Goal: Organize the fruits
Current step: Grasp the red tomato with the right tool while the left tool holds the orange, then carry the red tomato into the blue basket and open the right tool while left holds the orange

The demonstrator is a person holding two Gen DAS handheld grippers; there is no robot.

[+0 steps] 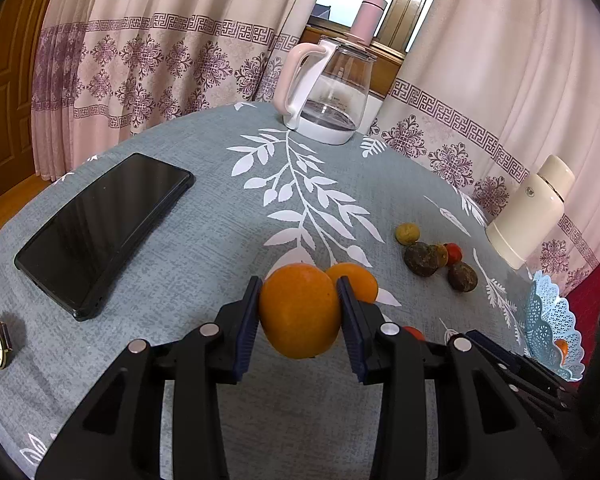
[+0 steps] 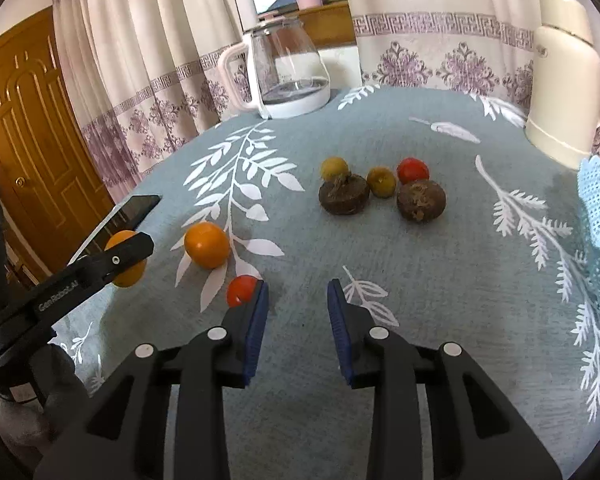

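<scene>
Only "GenRobot.AI" on the left gripper (image 2: 130, 258).

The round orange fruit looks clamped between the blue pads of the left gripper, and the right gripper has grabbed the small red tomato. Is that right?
Not quite. The left gripper does clamp the round orange fruit, but the right gripper holds nothing. In the right wrist view the small red tomato lies on the tablecloth outside its left finger, and the jaws stand apart with only cloth between.
</scene>
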